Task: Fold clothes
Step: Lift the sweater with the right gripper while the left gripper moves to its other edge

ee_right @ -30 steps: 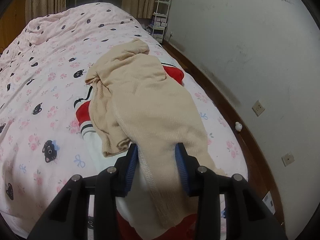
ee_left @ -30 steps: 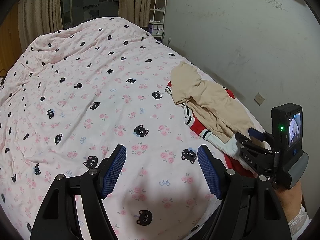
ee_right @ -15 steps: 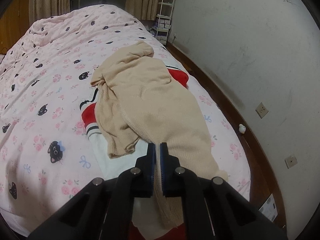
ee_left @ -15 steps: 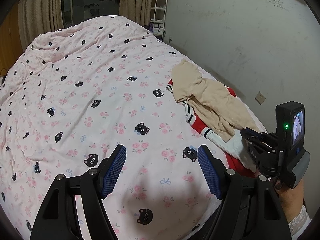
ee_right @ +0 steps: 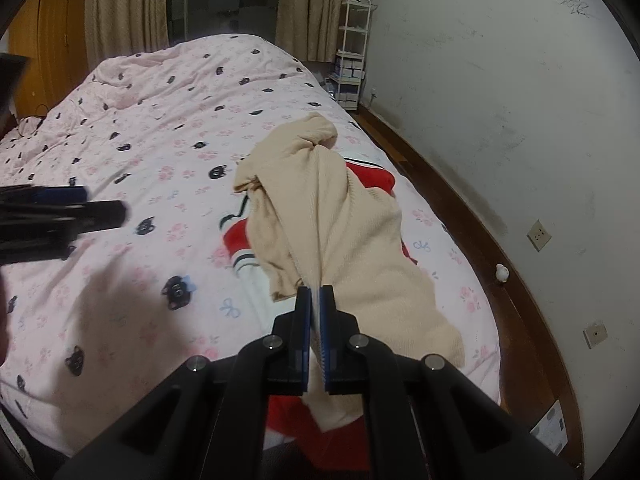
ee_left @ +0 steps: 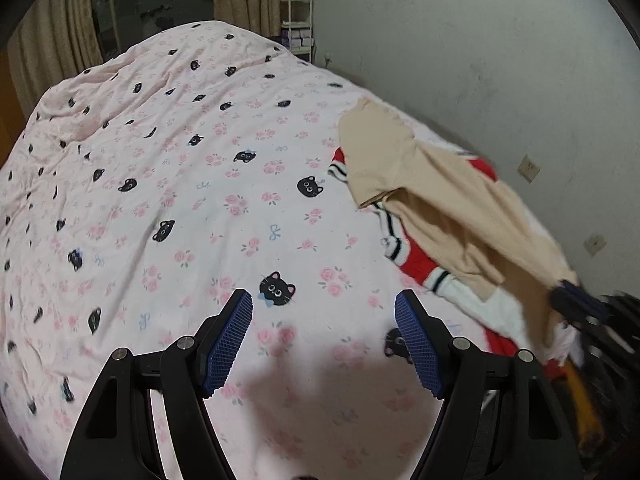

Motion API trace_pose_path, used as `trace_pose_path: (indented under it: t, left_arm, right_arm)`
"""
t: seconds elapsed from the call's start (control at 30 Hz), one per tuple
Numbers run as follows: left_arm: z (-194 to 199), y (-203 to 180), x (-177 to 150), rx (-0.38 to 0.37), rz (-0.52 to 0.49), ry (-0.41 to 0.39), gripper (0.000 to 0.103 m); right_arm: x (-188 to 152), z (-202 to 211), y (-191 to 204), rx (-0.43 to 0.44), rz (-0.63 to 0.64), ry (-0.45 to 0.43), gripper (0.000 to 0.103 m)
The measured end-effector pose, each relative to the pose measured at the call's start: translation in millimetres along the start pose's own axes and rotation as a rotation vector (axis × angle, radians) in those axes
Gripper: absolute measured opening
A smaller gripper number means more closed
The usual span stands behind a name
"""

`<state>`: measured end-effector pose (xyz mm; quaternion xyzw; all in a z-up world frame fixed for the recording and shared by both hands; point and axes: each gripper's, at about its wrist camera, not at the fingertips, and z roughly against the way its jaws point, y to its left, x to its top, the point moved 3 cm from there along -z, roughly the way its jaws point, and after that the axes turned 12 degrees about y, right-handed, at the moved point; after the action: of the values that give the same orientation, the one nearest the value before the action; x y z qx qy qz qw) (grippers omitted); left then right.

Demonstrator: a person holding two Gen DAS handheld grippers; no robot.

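Observation:
A beige knit garment (ee_right: 352, 216) lies on a red and white striped garment (ee_right: 240, 244) at the right side of the bed. My right gripper (ee_right: 316, 300) is shut on the beige garment's near edge and lifts it, so the cloth stretches taut away from the jaws. In the left wrist view the beige garment (ee_left: 432, 196) and the red and white one (ee_left: 420, 264) lie at right, with the right gripper (ee_left: 576, 304) blurred at its lower end. My left gripper (ee_left: 324, 320) is open and empty above the bedspread, left of the clothes.
The bed carries a pink quilt (ee_left: 180, 184) with black cat faces and roses. A white wall (ee_right: 500, 80) with sockets runs along the right, with a strip of wooden floor (ee_right: 472, 216). A white shelf rack (ee_right: 352, 52), curtains and a wooden wardrobe (ee_right: 48, 48) stand at the far end.
My right gripper closed on the beige garment's edge and has now lifted and pulled it back, stretching the cloth. My left gripper moved a little to the right, staying open.

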<state>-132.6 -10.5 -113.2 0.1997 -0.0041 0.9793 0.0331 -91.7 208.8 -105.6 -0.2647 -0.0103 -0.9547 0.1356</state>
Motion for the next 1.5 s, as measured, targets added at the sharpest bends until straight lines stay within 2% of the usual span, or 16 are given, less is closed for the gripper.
trace_pose_path:
  t: [0.2, 0.4, 0.5, 0.53, 0.63, 0.83, 0.9, 0.93, 0.97, 1.03, 1.13, 1.23, 1.43, 1.5]
  left_arm:
    - [-9, -6, 2, -0.043, -0.02, 0.026, 0.069]
    - [-28, -35, 12, 0.057, -0.139, 0.029, 0.069]
    - [-40, -46, 21, 0.066, -0.17, 0.046, 0.069]
    - [-40, -47, 24, 0.072, -0.173, 0.043, 0.069]
    - [-36, -44, 39, 0.063, -0.148, 0.026, 0.069]
    - [-27, -21, 65, 0.048, -0.085, 0.012, 0.069]
    - [-28, -18, 69, 0.053, -0.084, 0.009, 0.069]
    - [-29, -18, 70, 0.054, -0.084, 0.012, 0.069]
    - [-30, -18, 71, 0.054, -0.084, 0.015, 0.069]
    - [-35, -17, 73, 0.054, -0.083, 0.023, 0.069]
    - [-41, -16, 74, 0.047, -0.077, 0.038, 0.069]
    - [-47, -14, 78, 0.029, -0.066, 0.053, 0.069]
    - [-57, -11, 94, 0.021, -0.076, 0.058, 0.069]
    - [-60, -10, 103, 0.008, -0.079, 0.06, 0.069]
  right_arm:
    - [-18, 22, 22, 0.072, 0.056, 0.002, 0.005]
    - [-33, 39, 40, 0.094, 0.105, -0.006, 0.005]
    - [-37, 50, 42, 0.106, 0.11, -0.015, 0.005]
    - [-37, 53, 42, 0.111, 0.112, -0.017, 0.001]
    - [-42, 64, 45, 0.127, 0.122, -0.028, 0.001]
    - [-42, 58, 41, 0.053, 0.118, -0.039, 0.002]
    - [-37, 47, 30, 0.039, 0.096, -0.026, 0.007]
    - [-33, 41, 26, 0.031, 0.087, -0.022, 0.018]
    - [-31, 36, 22, 0.023, 0.078, -0.019, 0.04]
    - [-25, 25, 17, 0.009, 0.066, -0.013, 0.065]
    - [-16, 9, 12, 0.007, 0.048, -0.016, 0.065]
    - [-8, -17, 13, 0.006, 0.033, 0.023, 0.065]
    - [5, -53, 29, -0.015, 0.039, 0.06, 0.065]
    - [7, -64, 38, -0.029, 0.06, 0.076, 0.056]
